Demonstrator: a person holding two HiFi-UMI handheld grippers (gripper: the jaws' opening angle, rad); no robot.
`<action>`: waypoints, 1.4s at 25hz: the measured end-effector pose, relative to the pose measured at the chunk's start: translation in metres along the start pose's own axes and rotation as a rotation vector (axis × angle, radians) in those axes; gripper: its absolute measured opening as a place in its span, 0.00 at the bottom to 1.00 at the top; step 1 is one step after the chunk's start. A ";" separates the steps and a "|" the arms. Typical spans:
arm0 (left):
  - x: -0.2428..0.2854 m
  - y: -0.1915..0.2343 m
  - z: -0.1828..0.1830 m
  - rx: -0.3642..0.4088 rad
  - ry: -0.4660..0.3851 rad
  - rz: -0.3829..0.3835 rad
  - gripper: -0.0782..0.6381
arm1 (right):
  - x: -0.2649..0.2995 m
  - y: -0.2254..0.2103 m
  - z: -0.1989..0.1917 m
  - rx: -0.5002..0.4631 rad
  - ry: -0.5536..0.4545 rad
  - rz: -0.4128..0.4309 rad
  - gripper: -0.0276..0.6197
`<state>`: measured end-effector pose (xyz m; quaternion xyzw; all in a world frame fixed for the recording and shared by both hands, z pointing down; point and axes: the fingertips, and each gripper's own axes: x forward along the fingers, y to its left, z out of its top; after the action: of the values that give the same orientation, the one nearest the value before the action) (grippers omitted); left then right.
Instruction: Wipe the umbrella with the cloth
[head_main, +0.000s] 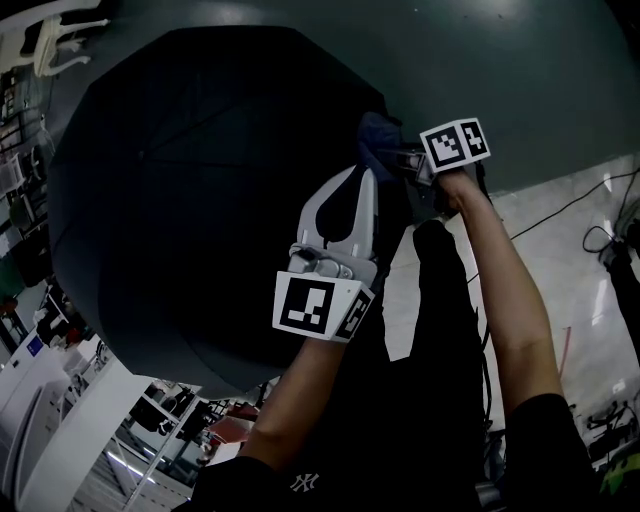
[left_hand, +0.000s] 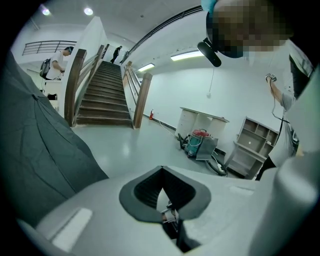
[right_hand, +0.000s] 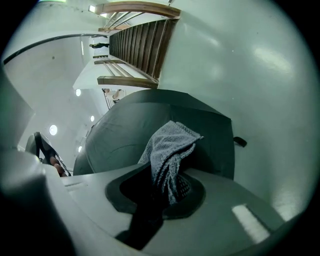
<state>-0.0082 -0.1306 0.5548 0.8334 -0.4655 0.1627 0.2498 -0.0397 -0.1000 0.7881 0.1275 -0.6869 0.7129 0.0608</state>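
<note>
The right gripper (head_main: 402, 163) (right_hand: 167, 186) has its jaws clamped on a grey cloth (head_main: 377, 135) (right_hand: 170, 150). In the right gripper view, the cloth rises out of the gap between the dark pads and folds over at its free end. In the head view, the cloth sits at the upper right edge of the umbrella (head_main: 200, 190) (right_hand: 125, 130) (left_hand: 35, 145), but contact between the two cannot be confirmed. The left gripper (head_main: 366, 176) (left_hand: 168, 212) has its jaws pressed together. In the left gripper view, a small metal tip with a dark strip is pinched at their meeting line. It appears to belong to the umbrella rim, and in the head view the jaw tips lie at that rim, just beside the cloth. Each gripper carries its marker cube (head_main: 318, 308) at the rear, and a bare forearm (head_main: 505, 290) extends back from the right one. The umbrella is open, and its dark canopy fills the left and centre of the head view. The pale floor (head_main: 570, 240) lies to the right, with cables (head_main: 560, 208) on it. Further out, the gripper views show a wooden staircase (left_hand: 102, 95) (right_hand: 142, 50), and the left gripper view shows a grey shelf unit (left_hand: 252, 145) against the wall.
</note>
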 end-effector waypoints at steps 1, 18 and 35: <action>0.002 0.000 -0.004 -0.003 0.003 -0.002 0.11 | 0.000 -0.007 -0.002 0.001 0.004 -0.012 0.17; 0.015 -0.015 -0.033 -0.022 0.029 -0.035 0.11 | -0.003 -0.093 -0.048 0.031 0.087 -0.189 0.17; -0.009 -0.043 -0.009 -0.099 -0.016 -0.047 0.11 | -0.072 -0.034 -0.035 -0.075 -0.029 -0.252 0.17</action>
<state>0.0235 -0.1009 0.5463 0.8319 -0.4554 0.1271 0.2906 0.0348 -0.0569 0.8005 0.2205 -0.6926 0.6714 0.1447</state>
